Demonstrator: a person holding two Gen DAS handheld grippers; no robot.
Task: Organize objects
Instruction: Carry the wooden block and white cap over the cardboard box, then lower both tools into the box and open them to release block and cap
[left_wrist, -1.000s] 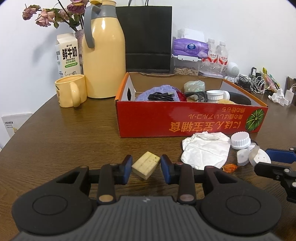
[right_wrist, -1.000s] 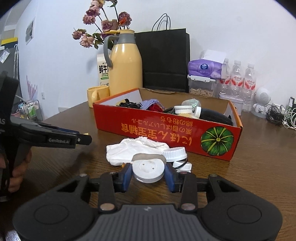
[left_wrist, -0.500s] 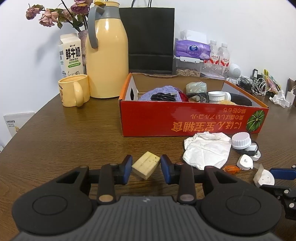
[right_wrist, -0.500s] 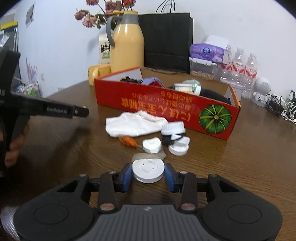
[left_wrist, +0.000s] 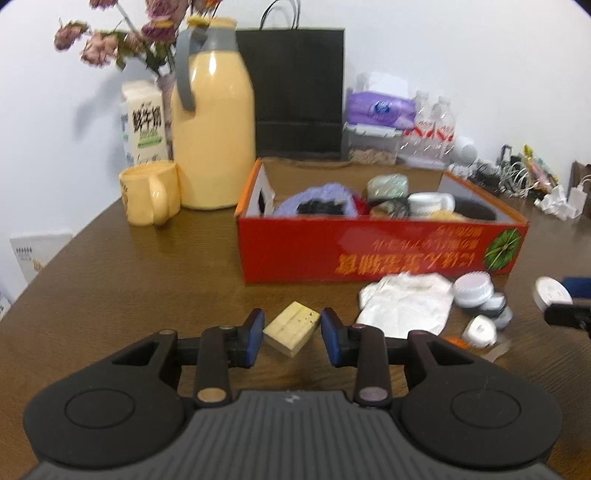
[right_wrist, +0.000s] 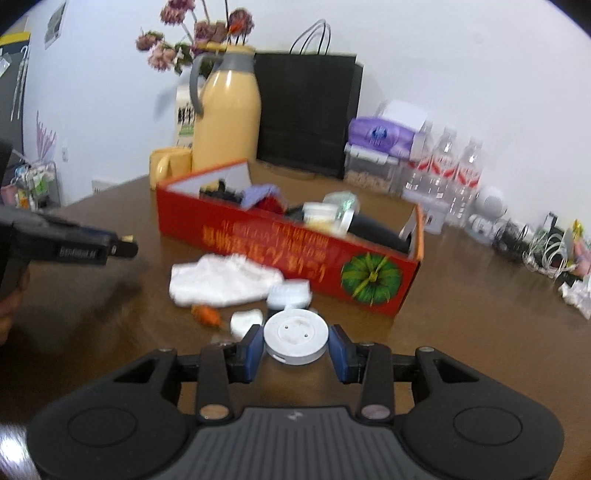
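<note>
Both grippers loaded, both short of the red box (left_wrist: 380, 254). L gripper (left_wrist: 291, 334) has the yellowish block (left_wrist: 291, 328) between its blue pads; the block sits turned at an angle, one corner toward the camera, long axis running diagonally across the jaws, and there looks to be a sliver of gap on the right pad side, so grip is prob light, can't tell for sure w/ the blur. R gripper (right_wrist: 296, 343) is closed on the white round disc (right_wrist: 295, 336), flat face toward the camera, pads on opposite edges. Box lies ahead of both tongs, long side across the view, open top already holding cloth, cable, jars etc. From the L view it's ahead and slightly right; from the R view ahead and slightly left, its pumpkin-print end nearer. R looks a bit closer to the box. Between R gripper and box: white cloth (right_wrist: 221, 280), caps (right_wrist: 288, 293), small orange bit (right_wrist: 205, 314), so I'd judge the carry needs to pass above those and over the front wall before release.
</note>
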